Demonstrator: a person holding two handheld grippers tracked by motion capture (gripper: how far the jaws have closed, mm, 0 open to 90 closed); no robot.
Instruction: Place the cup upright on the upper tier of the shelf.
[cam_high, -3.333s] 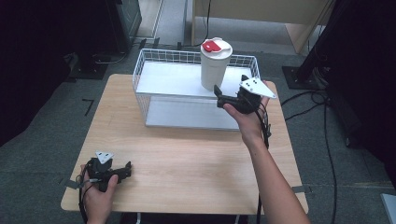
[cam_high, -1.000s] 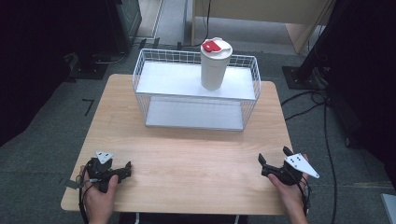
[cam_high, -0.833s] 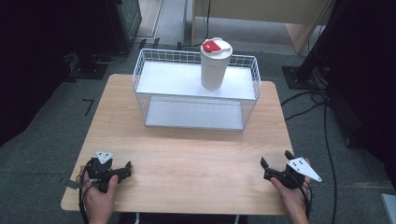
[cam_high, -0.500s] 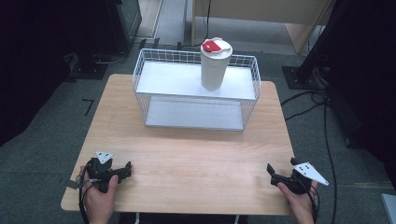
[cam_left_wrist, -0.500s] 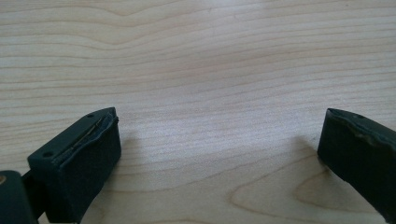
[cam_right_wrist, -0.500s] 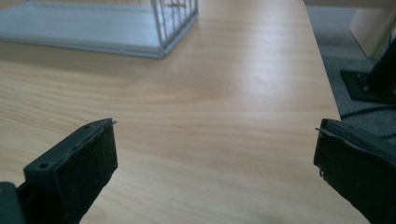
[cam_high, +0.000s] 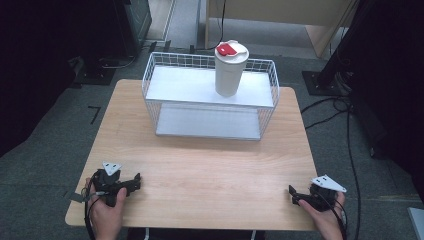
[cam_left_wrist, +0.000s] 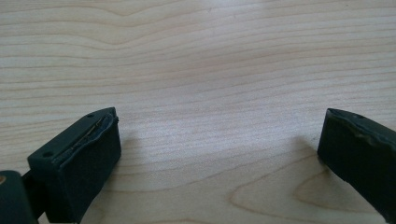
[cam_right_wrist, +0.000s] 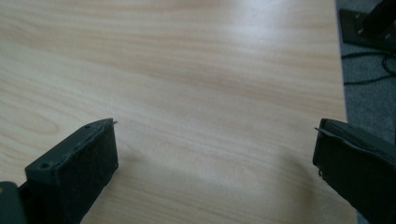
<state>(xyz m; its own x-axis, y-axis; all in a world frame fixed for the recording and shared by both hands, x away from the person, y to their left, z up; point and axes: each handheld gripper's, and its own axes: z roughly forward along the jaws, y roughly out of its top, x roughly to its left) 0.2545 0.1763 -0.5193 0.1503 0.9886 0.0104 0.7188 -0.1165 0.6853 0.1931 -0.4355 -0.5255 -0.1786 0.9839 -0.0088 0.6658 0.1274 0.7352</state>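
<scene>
High view: 2 grippers rest on the wooden table (cam_high: 210, 165).
Left gripper (cam_high: 134, 181) and right gripper (cam_high: 293, 194) gape, released; the white cylindrical tumbler (cam_high: 229, 72) tops the wire rack (cam_high: 150, 85).

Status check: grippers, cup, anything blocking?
Left gripper and right gripper open, empty, at table's near corners. Cup upright on wire rack top shelf. Nothing between.
</scene>
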